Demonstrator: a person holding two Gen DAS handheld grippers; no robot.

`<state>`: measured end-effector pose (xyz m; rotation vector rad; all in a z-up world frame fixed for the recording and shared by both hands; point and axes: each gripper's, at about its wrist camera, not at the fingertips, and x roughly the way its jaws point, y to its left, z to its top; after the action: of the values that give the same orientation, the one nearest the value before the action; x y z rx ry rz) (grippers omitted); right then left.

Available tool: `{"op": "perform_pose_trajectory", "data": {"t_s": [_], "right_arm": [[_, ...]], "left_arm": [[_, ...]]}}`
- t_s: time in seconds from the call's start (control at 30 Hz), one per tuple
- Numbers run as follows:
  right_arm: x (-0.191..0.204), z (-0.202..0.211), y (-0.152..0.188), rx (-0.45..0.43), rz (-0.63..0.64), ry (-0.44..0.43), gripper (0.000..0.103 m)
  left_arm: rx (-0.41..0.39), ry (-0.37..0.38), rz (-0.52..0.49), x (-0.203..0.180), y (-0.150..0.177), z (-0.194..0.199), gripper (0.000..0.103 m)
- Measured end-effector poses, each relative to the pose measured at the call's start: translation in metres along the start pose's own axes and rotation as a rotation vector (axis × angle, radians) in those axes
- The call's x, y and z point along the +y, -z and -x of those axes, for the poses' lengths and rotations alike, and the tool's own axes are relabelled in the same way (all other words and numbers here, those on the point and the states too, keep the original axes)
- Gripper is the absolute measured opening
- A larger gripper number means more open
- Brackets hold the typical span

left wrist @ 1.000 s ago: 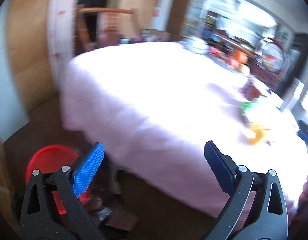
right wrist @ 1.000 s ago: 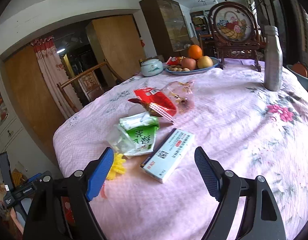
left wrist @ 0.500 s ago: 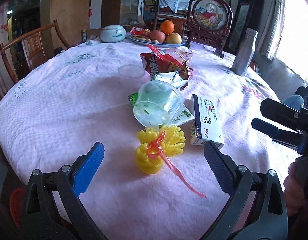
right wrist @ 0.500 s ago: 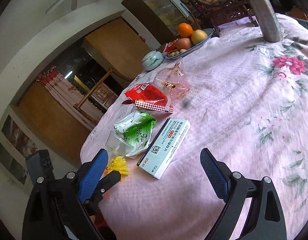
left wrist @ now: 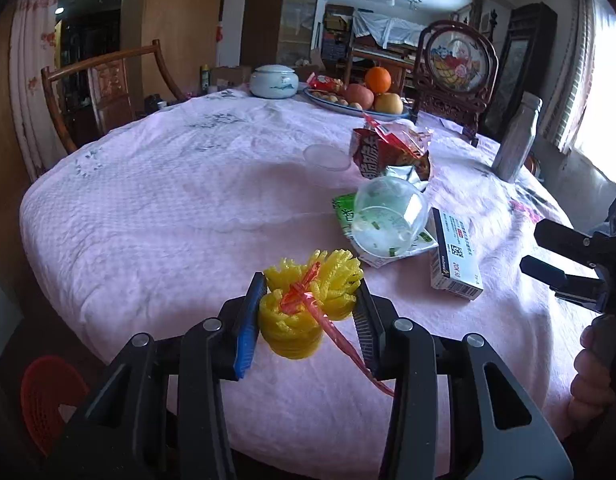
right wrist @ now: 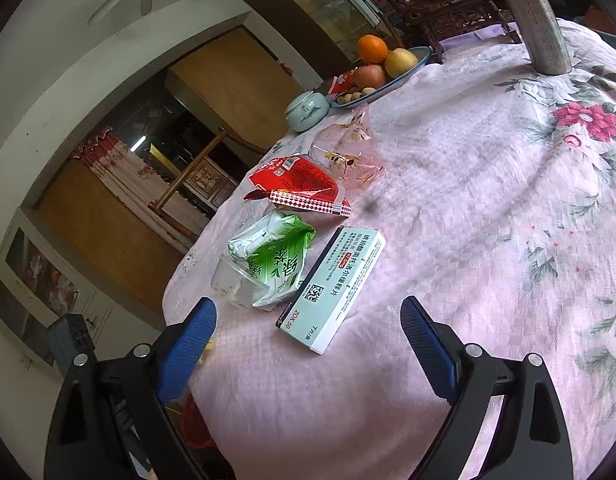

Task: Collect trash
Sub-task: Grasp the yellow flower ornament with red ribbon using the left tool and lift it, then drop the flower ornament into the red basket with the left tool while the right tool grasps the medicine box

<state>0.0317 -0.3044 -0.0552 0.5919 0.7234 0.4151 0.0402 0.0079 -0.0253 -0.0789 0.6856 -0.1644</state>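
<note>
since the yellow foam net (left wrist: 308, 312) sits nearest the table edge, left gripper (left wrist: 306, 322) is closing on it, pads touching both sides; right gripper (right wrist: 308, 344) hangs wide open and empty short of the medicine box (right wrist: 334, 286), likely next

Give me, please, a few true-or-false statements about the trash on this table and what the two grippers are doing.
1. The left gripper is closing around the yellow foam net. True.
2. The right gripper holds the medicine box. False: its jaws stand open and hold nothing.
3. The clear plastic cup stands upright. False: it lies tipped on the green packet.
4. An orange sits on the fruit plate. True.
</note>
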Motion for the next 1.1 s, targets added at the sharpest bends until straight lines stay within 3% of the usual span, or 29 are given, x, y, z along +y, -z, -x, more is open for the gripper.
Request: {"op": "perform_pose_trajectory", "data": {"t_s": [0.13, 0.27, 0.4, 0.5, 0.57, 0.6, 0.7, 0.87, 0.9, 0.93, 0.97, 1.0, 1.1], "right_arm": [[0.008, -0.011, -0.001, 0.027, 0.032, 0.111, 0.092], [0.036, -0.027, 0.002, 0.050, 0.175, 0.248, 0.092], [0.064, -0.057, 0.007, 0.137, 0.308, 0.295, 0.092], [0.070, -0.072, 0.004, 0.151, 0.349, 0.363, 0.091], [0.066, -0.073, 0.002, 0.136, 0.366, 0.429, 0.070], [0.062, -0.071, 0.002, 0.132, 0.365, 0.441, 0.035], [0.044, -0.052, -0.003, 0.094, 0.299, 0.422, 0.001], [0.020, -0.027, -0.007, 0.049, 0.206, 0.408, 0.007], [0.020, -0.027, -0.007, 0.050, 0.200, 0.390, 0.028], [0.023, -0.026, -0.006, 0.046, 0.209, 0.386, 0.064], [0.030, -0.026, -0.005, 0.030, 0.229, 0.390, 0.075], [0.038, -0.026, -0.003, 0.009, 0.263, 0.405, 0.082], [0.068, -0.040, 0.009, 0.012, 0.413, 0.462, 0.083]], "left_arm": [[-0.003, 0.004, 0.067, 0.025, 0.003, 0.008, 0.043], [0.002, -0.002, 0.092, 0.037, 0.011, 0.011, 0.043], [-0.004, -0.017, 0.107, 0.048, 0.018, 0.017, 0.043], [-0.013, -0.018, 0.130, 0.059, 0.020, 0.023, 0.043], [-0.020, -0.024, 0.145, 0.068, 0.022, 0.026, 0.043], [-0.022, -0.026, 0.153, 0.072, 0.023, 0.027, 0.043], [-0.021, -0.033, 0.183, 0.087, 0.028, 0.029, 0.043], [-0.016, -0.047, 0.229, 0.105, 0.035, 0.030, 0.043], [-0.015, -0.049, 0.236, 0.108, 0.036, 0.030, 0.043], [-0.016, -0.051, 0.240, 0.109, 0.036, 0.030, 0.043], [-0.017, -0.054, 0.243, 0.111, 0.037, 0.031, 0.043], [-0.020, -0.060, 0.244, 0.112, 0.038, 0.033, 0.043], [-0.028, -0.074, 0.243, 0.112, 0.040, 0.037, 0.043]]}}
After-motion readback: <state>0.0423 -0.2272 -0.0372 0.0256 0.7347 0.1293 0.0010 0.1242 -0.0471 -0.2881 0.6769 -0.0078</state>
